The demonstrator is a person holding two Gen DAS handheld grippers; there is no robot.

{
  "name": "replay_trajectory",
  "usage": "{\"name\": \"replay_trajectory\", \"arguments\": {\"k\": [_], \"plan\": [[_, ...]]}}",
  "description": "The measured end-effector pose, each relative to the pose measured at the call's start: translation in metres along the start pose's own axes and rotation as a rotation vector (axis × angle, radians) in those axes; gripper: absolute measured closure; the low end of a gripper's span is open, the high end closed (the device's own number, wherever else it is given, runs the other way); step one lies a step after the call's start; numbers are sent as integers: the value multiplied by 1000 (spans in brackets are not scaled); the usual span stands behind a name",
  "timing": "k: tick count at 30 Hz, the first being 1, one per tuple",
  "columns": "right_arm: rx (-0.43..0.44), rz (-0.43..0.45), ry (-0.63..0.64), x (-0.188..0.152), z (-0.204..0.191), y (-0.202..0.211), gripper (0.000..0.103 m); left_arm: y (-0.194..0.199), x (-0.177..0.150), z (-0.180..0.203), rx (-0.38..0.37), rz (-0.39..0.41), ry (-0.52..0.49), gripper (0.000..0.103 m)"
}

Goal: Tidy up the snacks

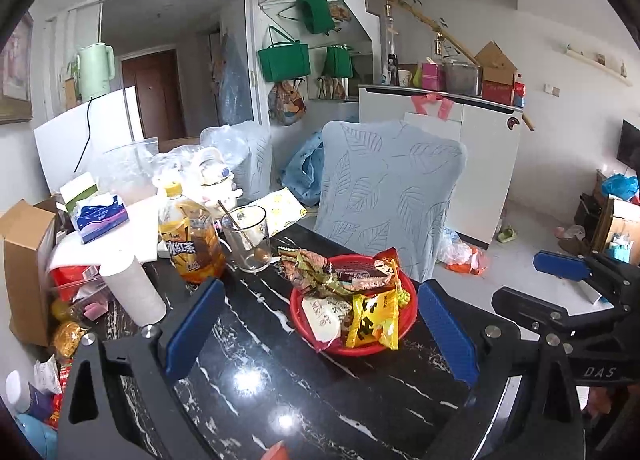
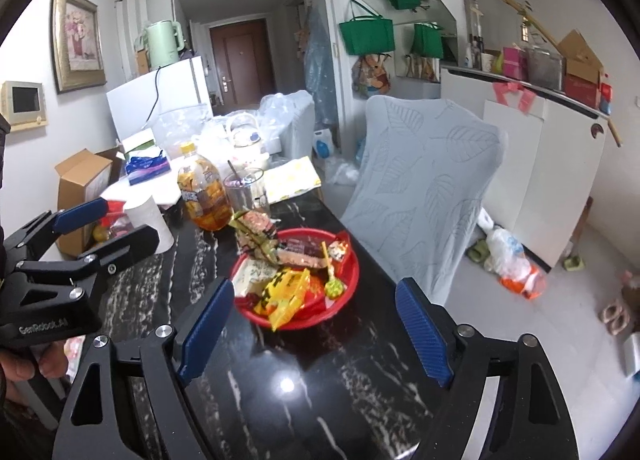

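- Left wrist view: the left gripper (image 1: 320,334) hangs above the black marbled bench (image 1: 256,388), its jaws spread wide with nothing between the blue pads (image 1: 194,326).
- Beyond the pads, near the bench's far edge, a red basket (image 1: 408,322) holds the snacks: a yellow packet (image 1: 374,320) at the front, a white packet (image 1: 322,314) beside it on the left, and a brown wrapper (image 1: 362,274) lying across the pile.
- A crinkled gold-green wrapper (image 1: 306,266) spills over the basket's back-left rim.
- Left of the basket stand a glass mug (image 1: 248,238) with a spoon in it and an iced tea bottle (image 1: 190,238) with a yellow cap; a roll of tissue (image 1: 134,286) lies nearer the left pad.
- A chair in a leaf-patterned blue cover (image 1: 390,187) stands just behind the basket.
- The right gripper (image 1: 568,272) shows at the right edge, off the bench side; its state cannot be told from here.
- Right wrist view: the right gripper (image 2: 316,330) is held above the same bench (image 2: 320,392) with the jaws standing well apart and empty.
- The red basket (image 2: 348,288) sits ahead between the two pads, apart from both, with the yellow packet (image 2: 286,292) at its near rim and a green lollipop (image 2: 334,286) to the right of it.
- The iced tea bottle (image 2: 204,191) and glass mug (image 2: 246,189) stand behind the basket to the left.
- The left gripper (image 2: 108,219) enters from the left edge, held by a hand (image 2: 28,360) low in the corner.
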State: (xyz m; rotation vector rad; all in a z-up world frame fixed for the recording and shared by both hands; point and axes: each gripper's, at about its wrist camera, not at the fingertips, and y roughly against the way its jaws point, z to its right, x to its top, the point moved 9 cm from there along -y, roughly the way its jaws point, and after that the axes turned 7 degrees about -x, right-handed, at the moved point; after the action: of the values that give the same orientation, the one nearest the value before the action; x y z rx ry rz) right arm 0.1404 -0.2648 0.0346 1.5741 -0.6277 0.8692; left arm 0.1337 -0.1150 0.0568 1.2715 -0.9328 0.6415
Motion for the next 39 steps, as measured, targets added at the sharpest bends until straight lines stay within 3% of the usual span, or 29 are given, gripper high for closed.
{"name": "replay_trajectory", "arguments": {"k": [7, 14, 39], "plan": [[-26, -42, -74, -33, 6, 10, 19, 4, -32, 3, -24, -31, 30, 5], [-24, -88, -67, -61, 7, 9, 19, 1, -52, 9, -35, -65, 47, 5], [21, -95, -53, -68, 2, 12, 19, 4, -60, 16, -38, -85, 66, 5]]}}
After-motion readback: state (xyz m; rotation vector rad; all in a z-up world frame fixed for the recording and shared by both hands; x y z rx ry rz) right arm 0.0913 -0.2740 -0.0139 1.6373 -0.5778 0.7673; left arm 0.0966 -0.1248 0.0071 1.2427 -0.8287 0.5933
